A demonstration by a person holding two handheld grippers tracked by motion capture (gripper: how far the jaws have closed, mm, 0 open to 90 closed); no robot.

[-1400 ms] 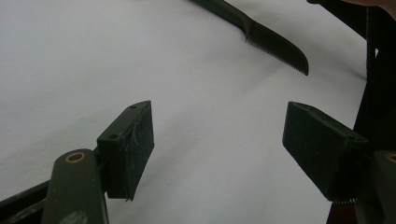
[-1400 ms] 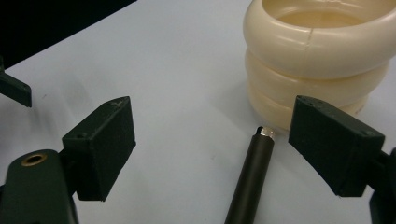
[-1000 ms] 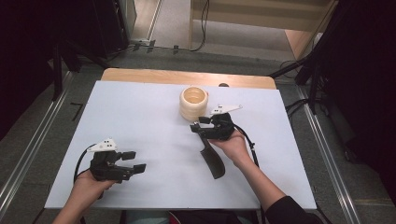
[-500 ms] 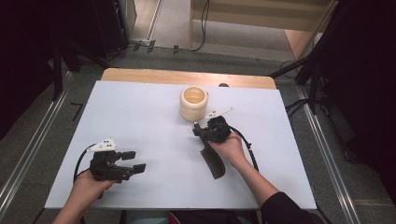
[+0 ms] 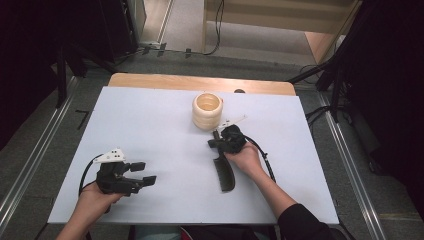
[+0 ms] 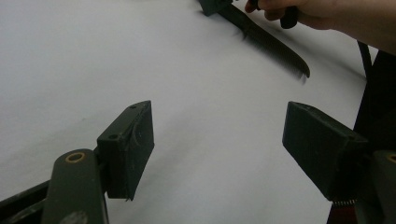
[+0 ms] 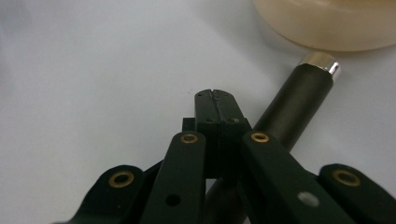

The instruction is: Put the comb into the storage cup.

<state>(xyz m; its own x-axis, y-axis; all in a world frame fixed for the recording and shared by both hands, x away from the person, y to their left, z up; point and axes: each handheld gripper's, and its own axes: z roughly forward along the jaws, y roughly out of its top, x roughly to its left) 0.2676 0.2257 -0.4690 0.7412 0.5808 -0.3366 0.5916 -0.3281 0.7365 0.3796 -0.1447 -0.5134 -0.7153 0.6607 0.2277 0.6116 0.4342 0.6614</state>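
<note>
A black comb [image 5: 225, 175] lies on the white table [image 5: 150, 120], teeth end toward the person. Its round handle [image 7: 299, 102], tipped in silver, points at a cream ribbed cup [image 5: 207, 111]. My right gripper [image 5: 220, 140] rests over the handle end with its jaws pressed together; in the right gripper view the gripper [image 7: 215, 95] holds nothing between its pads, and the handle passes beneath and to the right of it. The cup [image 7: 327, 23] stands just ahead. My left gripper [image 5: 144, 172] sits open at the front left, and in its own view the gripper [image 6: 219, 140] faces the comb [image 6: 271, 44].
A wooden strip [image 5: 200, 82] runs along the table's far edge. Metal rails [image 5: 345, 160] flank the table on both sides. Cables [image 5: 265, 160] trail from the grippers toward the person.
The right hand has turned and drawn its gripper slightly left and nearer along the comb's handle, and the comb has shifted a little. The left gripper has stayed put.
</note>
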